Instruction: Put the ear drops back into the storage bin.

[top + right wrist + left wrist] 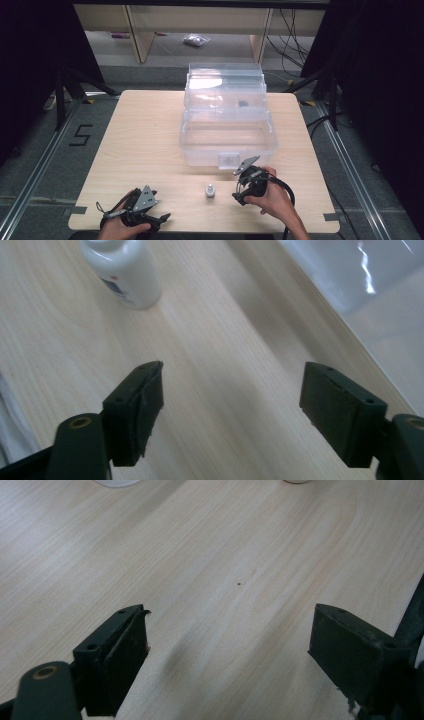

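A small white bottle with a cap stands upright on the wooden table, near the front edge. In the right gripper view the bottle is at the upper left, ahead of the jaws and apart from them. My right gripper hovers just right of the bottle, jaws open with nothing between them. My left gripper rests at the front left of the table, open over bare wood. A clear plastic box with its lid raised stands behind the bottle.
The clear box's front wall lies close to the right gripper's right side. Dark stands and cables flank the table on the floor. Bare wood stretches across the table's left half, with a black "5" marked on the floor.
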Motion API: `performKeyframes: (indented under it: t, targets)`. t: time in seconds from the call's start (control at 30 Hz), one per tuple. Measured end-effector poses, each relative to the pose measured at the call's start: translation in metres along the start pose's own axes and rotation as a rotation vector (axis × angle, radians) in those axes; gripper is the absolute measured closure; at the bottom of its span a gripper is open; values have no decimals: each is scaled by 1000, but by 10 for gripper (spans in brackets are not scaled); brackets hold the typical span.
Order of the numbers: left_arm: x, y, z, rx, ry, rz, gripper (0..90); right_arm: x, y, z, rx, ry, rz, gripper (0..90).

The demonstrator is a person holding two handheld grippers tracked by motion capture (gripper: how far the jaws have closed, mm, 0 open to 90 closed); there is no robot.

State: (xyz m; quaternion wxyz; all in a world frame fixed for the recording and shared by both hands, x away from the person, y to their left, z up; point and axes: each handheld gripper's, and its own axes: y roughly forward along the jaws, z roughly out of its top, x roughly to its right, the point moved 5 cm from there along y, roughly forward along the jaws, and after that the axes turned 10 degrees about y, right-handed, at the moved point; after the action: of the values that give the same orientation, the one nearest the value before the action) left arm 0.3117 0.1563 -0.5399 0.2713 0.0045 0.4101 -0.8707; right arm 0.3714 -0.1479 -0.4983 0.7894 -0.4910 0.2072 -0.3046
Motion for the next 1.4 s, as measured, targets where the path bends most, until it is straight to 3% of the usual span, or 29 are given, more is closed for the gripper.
performKeyframes:
  t: [0.07, 0.13, 0.27, 0.43, 0.5, 0.53, 0.6, 1.0, 1.1, 1.17, 1.2, 1.23, 1.27, 1.33, 1.4]
  targets:
    - [0, 0, 0, -1, 1, -2, 152, -4, 2, 7, 1, -51, 11, 285]
    - [0, 0, 0, 0, -1, -2, 152, -8, 2, 9, -2, -34, 13, 293]
    - [0, 0, 0, -4, -3, -2, 152, -20, 7, 22, -16, -107, 39, 312]
    - [-1, -1, 0, 3, 2, -4, 152, -32, 10, 28, -22, -136, 63, 330]
    - [0, 0, 0, 6, -25, -9, 152, -37, 11, 30, -8, -155, 78, 341]
    - [0, 0, 0, 4, -19, -4, 152, -39, 12, 31, -3, -172, 88, 342]
    - [0, 0, 0, -2, 1, -7, 152, -43, 15, 33, -1, -161, 96, 368]
    - [0, 0, 0, 1, 1, -4, 153, -56, 28, 45, -27, -212, 119, 454]
    - [0, -1, -1, -5, 7, -15, 153, -56, 32, 49, -37, -254, 131, 491]
    - [0, 0, 0, 5, 1, -3, 153, -56, 33, 50, -38, -250, 121, 499]
    - [0, 0, 0, 4, 1, -4, 153, -55, 34, 51, -45, -283, 123, 508]
    - [0, 0, 0, 4, 0, -4, 153, -58, 34, 49, -59, -247, 117, 514]
    - [0, 0, 0, 5, 0, -5, 153, -57, 36, 50, -63, -265, 124, 525]
    - [0, 0, 0, 7, -1, -5, 153, -59, 37, 48, -81, -225, 120, 549]
    - [-1, -1, 0, 2, 6, -6, 153, -58, 39, 50, -66, -250, 117, 580]
